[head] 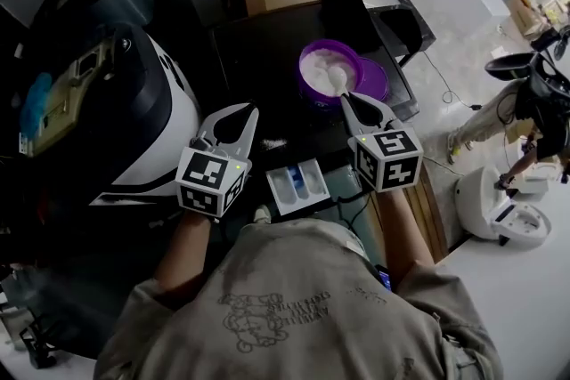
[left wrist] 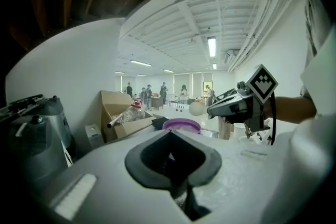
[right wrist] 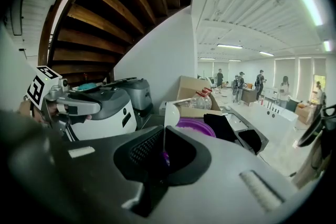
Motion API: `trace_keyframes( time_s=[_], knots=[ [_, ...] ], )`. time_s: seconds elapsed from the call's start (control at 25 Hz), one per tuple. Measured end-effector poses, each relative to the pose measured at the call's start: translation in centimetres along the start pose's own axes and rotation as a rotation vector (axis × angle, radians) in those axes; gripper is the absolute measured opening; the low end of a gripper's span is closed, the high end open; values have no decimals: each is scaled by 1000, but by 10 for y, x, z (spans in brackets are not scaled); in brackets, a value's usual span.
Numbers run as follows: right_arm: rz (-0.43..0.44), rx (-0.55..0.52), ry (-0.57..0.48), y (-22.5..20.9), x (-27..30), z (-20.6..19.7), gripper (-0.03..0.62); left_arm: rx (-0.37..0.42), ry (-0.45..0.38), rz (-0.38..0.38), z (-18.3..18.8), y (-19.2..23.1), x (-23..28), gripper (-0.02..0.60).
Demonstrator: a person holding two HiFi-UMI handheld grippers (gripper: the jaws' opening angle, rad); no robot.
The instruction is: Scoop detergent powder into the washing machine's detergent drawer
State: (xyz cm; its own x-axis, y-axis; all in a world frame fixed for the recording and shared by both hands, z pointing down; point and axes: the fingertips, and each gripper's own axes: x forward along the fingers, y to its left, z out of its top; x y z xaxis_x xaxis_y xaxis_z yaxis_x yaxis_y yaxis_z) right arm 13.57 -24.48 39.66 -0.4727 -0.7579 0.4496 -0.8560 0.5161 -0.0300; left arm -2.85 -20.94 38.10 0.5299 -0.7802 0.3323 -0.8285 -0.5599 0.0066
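Between the shut jaws of the right gripper (head: 347,100), pinched a white spoon (head: 337,79) by its thin handle, bowl poised just ahead over the powder (head: 321,67) in the purple tub (head: 303,71). Off to its left, held the left gripper (head: 242,113) closed on nothing. Behind and between both grippers, found the detergent drawer (head: 298,182) pulled open, possibly unfilled, though too dim to say. Judged the scooping just under way, with carrying and tipping into the drawer yet to do. Showed drawer and powder only in the head view; showed the handle wedged in the jaws plainly only in the right gripper view.
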Motion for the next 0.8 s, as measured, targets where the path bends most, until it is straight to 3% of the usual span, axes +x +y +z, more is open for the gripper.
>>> trace_keyframes(
  time_s=[0.24, 0.4, 0.8],
  knots=[
    [0, 23, -50, -16, 9, 17, 38, 32, -16, 37, 19, 11, 10, 0],
    [15, 22, -52, -20, 13, 19, 38, 7, -30, 74, 23, 18, 8, 0],
    [30, 25, -62, -31, 16, 20, 38, 21, -22, 95, 29, 18, 19, 0]
  ],
)
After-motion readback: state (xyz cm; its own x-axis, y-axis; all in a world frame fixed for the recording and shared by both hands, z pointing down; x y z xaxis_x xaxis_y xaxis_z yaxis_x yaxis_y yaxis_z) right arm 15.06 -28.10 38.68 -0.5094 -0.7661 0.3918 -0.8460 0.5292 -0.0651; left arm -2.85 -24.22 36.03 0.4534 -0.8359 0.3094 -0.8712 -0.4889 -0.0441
